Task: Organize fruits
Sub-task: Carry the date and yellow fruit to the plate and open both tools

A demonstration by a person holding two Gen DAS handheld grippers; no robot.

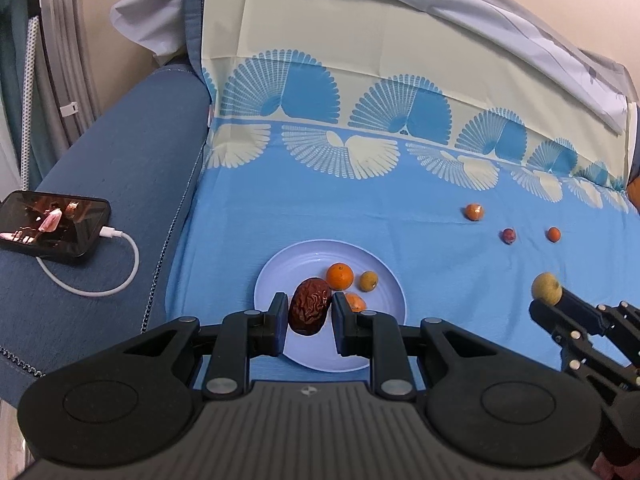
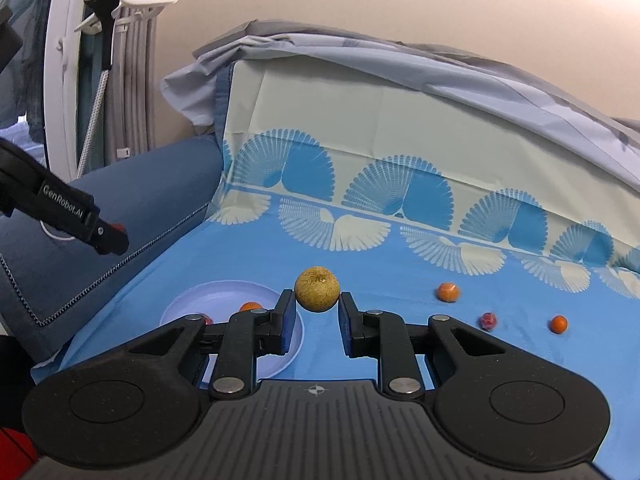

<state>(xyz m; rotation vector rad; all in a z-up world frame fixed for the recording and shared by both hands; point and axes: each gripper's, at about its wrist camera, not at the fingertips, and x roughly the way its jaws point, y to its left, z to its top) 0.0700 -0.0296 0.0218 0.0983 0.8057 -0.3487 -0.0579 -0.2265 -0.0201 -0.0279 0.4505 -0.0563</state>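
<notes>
Your left gripper fingers hold a red date over the plate, which carries three fruits. Your right gripper fingers hold a tan fruit; three fruits on the sofa cloth are left.

Two wrist views, low, sharing plate

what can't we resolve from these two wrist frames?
- Small orange fruit on the plate: left wrist view, mostly behind the left gripper finger.
- Plate contents in the right wrist view: the right gripper finger covers most of the plate.
- Dark red fruit on the cloth: too small and blurred to identify.
- Phone screen: only glare, left wrist view.
- Whether the date touches the plate: unclear.
</notes>
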